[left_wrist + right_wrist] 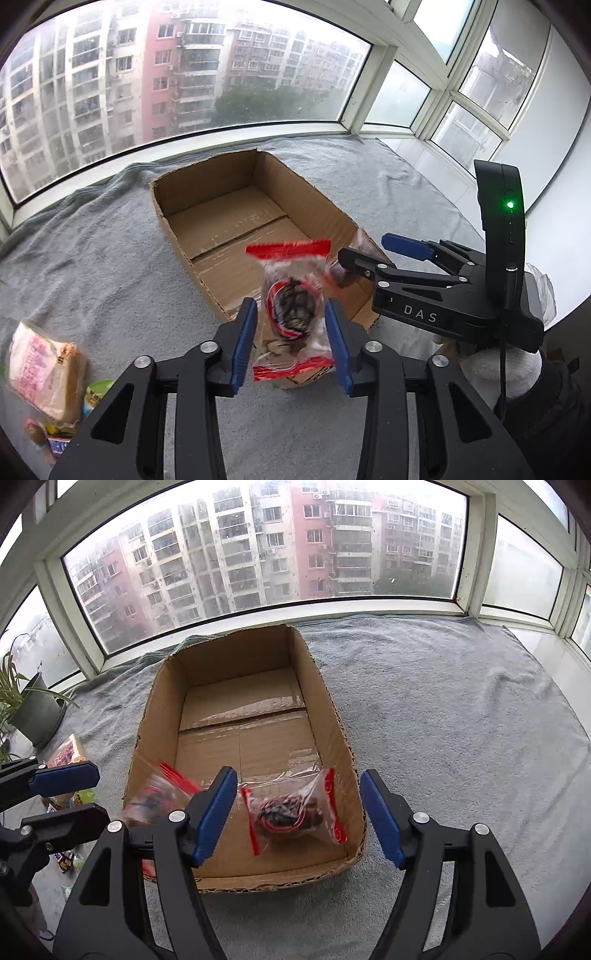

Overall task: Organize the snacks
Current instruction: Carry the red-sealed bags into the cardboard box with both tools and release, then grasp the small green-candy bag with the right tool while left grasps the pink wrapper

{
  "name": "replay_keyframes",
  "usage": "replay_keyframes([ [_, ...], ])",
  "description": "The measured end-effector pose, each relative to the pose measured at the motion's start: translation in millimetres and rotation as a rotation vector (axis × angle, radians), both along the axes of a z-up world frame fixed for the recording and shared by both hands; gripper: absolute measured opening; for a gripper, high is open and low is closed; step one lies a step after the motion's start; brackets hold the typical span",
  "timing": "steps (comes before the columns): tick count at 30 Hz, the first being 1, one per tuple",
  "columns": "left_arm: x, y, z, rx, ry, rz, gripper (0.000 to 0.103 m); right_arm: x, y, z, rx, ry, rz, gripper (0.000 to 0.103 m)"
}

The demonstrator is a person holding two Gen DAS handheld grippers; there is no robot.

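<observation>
Now, from your left wrist view, your left gripper [291, 339] has a red-edged snack packet [293, 306] standing between its blue pads, right over the near rim of the cardboard box [221, 206]. The pads look parted from the wrapper on both sides and the packet is blurred, so my read is that it's dropping free rather than being held. Your right gripper [369, 254] sits off to the right over the box's near corner, and a loose pile of other snacks [44, 373] waits on the grey blanket [110, 258] at lower left. Switching to your right wrist view, your right gripper [299, 816] stands wide apart with nothing between its pads, and 1 clear packet with red seals [295, 808] lies on the floor of the box [332, 709] in the near right corner, just below those pads. The blurred packet [159, 797] shows at the box's near left wall, beside the left gripper [66, 794]. So you're mid-drop with 2 packets, both landing in the box. Next, I'd say, you pull both tools back clear of the rim and swing left to the pile for another wrapper, pinching its edge since these bags are slippery.
</observation>
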State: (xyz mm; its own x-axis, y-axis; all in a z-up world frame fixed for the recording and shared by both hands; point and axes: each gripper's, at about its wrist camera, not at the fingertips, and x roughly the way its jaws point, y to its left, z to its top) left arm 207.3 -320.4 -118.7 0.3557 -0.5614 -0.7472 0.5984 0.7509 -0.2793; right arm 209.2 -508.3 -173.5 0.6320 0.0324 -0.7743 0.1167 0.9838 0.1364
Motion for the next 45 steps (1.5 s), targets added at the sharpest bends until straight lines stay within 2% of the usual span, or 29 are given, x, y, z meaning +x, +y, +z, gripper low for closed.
replay_keyframes([
  [1, 0.3, -1.1, 0.4, -0.005, 0.002, -0.004, 0.051, -0.1, 0.3, 1.1, -0.008, -0.001, -0.002, 0.074],
  [2, 0.2, -2.3, 1.0, 0.002, -0.004, 0.001, 0.052, -0.7, 0.7, 2.6, -0.011, -0.004, -0.003, 0.074],
  [14, -1.2, 25.8, 14.4, -0.01, -0.021, 0.037, 0.052, -16.4, 16.8, 28.7, -0.016, -0.045, 0.029, 0.074],
  [19, -1.5, 63.0, 32.0, -0.023, -0.051, 0.086, 0.052, -29.9, 33.9, 48.7, -0.002, -0.085, 0.068, 0.074],
  [27, -4.6, 145.7, 52.2, -0.041, -0.088, 0.207, 0.052, -47.9, 77.0, 73.8, 0.021, -0.124, 0.168, 0.074],
  [32, -15.4, 193.7, 46.7, -0.024, -0.089, 0.28, 0.052, -55.4, 111.9, 78.4, 0.034, -0.12, 0.246, 0.074],
  [35, -23.3, 218.1, 37.4, -0.025, -0.061, 0.314, 0.052, -58.5, 134.8, 73.6, 0.036, -0.103, 0.295, 0.074],
  [45, -49.8, 259.7, -2.9, -0.03, 0.035, 0.372, 0.052, -67.7, 193.5, 38.8, 0.041, -0.009, 0.432, 0.074],
])
